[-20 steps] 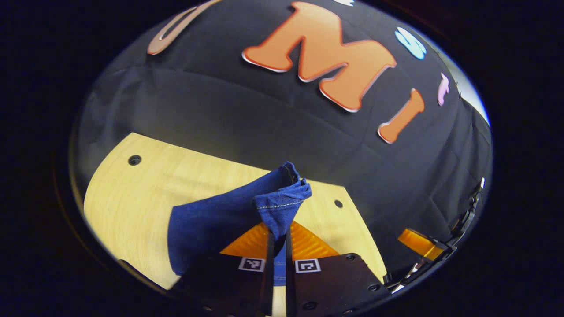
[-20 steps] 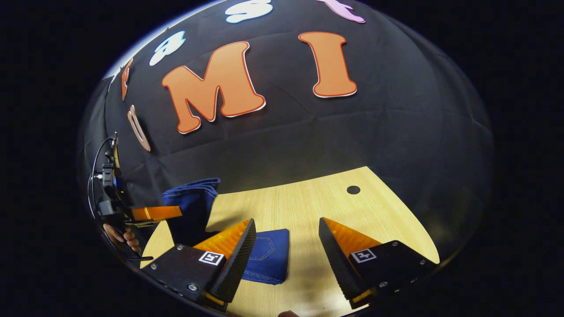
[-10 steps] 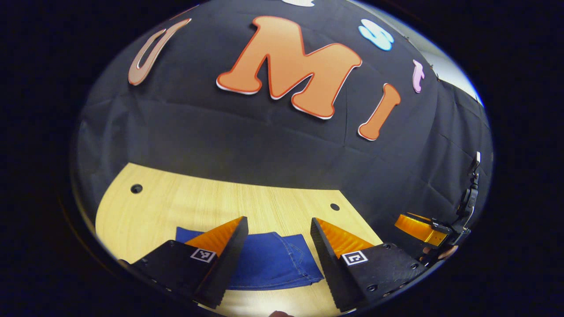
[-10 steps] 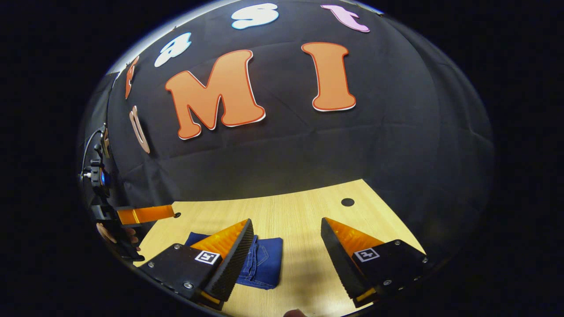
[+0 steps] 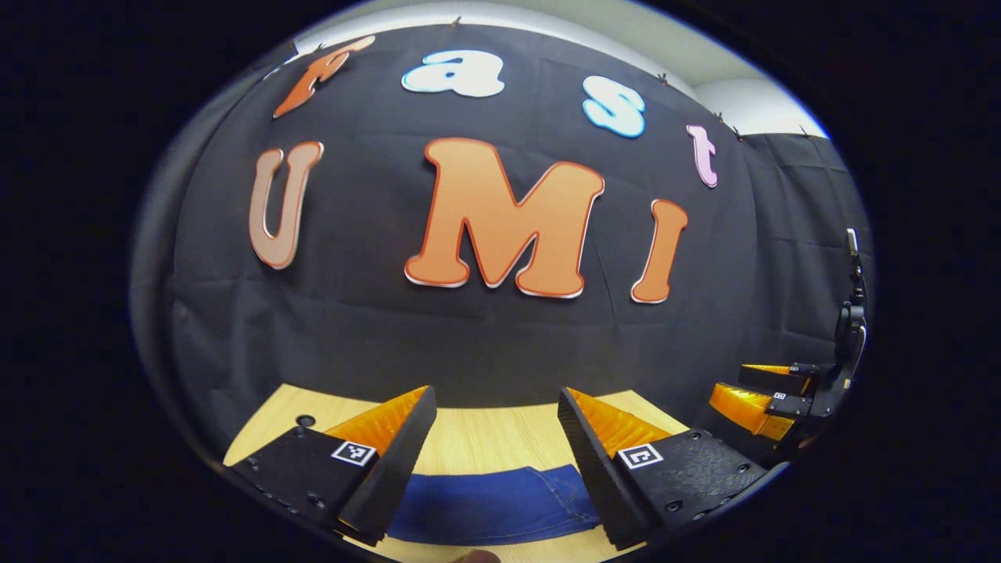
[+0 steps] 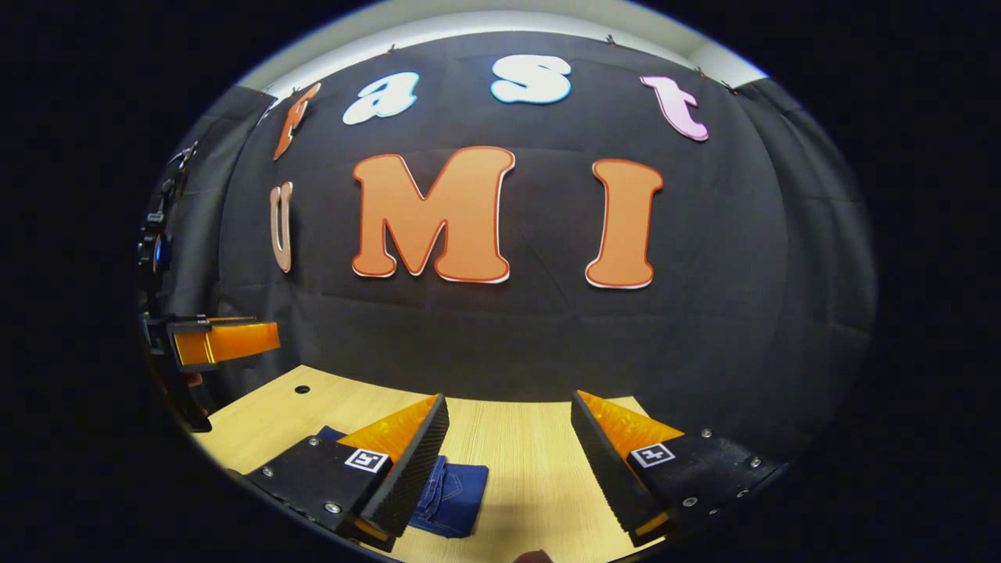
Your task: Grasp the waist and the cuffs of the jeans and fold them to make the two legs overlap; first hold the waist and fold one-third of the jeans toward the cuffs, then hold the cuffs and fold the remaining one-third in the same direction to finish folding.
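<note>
My left gripper point(image 5: 494, 438) hangs with its fingers spread wide and holding nothing, above the folded dark-blue denim jeans point(image 5: 493, 504), which lie flat on the near part of the pale wooden table point(image 6: 532, 453). My right gripper point(image 6: 508, 446) is likewise parted and empty, the jeans at its left finger. I judge the folding finished.

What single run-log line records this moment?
jeans: folded, flat on table | left gripper: open, above jeans | right gripper: open, holding nothing | stage: folding looks done
</note>
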A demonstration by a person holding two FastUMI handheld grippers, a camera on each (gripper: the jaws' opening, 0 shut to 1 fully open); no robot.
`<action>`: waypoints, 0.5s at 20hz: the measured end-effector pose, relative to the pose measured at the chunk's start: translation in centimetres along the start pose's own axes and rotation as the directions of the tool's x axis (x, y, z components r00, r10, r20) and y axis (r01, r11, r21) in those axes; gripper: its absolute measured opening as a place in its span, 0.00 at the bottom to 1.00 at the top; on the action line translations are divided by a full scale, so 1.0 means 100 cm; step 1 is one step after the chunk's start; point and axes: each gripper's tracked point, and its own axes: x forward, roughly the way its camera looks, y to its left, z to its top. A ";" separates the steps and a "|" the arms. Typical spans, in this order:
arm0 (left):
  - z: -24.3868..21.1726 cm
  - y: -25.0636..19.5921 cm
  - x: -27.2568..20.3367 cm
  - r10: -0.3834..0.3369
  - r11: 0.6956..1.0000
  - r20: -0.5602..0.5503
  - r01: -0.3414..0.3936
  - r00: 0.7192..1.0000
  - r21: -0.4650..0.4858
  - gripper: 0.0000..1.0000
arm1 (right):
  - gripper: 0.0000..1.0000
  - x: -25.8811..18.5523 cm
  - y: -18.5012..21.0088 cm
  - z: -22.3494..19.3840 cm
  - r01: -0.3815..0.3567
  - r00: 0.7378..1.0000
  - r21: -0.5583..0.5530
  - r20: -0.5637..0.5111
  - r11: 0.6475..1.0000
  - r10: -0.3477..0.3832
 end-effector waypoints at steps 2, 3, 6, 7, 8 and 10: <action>0.013 0.003 -0.013 0.024 0.999 0.057 -0.026 0.998 0.037 0.96 | 0.97 -0.006 0.002 0.009 0.009 0.999 -0.015 0.039 1.000 -0.008; 0.016 0.003 -0.017 0.034 0.998 0.079 -0.039 0.996 0.057 0.96 | 0.97 -0.008 0.001 0.013 0.015 0.998 -0.020 0.058 1.000 -0.014; 0.007 0.003 -0.016 0.068 0.991 0.116 -0.081 0.991 0.111 0.96 | 0.96 -0.018 0.003 0.021 0.023 0.994 -0.037 0.105 0.999 -0.019; 0.001 0.003 -0.019 0.075 0.988 0.117 -0.090 0.990 0.129 0.92 | 0.96 -0.019 0.002 0.024 0.029 0.992 -0.042 0.121 0.999 -0.023; -0.005 0.003 -0.021 0.084 0.986 0.114 -0.099 0.990 0.137 0.92 | 0.96 -0.021 0.002 0.025 0.028 0.991 -0.042 0.129 0.999 -0.022; -0.012 -0.002 -0.027 0.081 0.987 0.122 -0.096 0.989 0.126 0.94 | 0.96 -0.024 0.005 0.026 0.016 0.991 -0.031 0.132 0.999 -0.012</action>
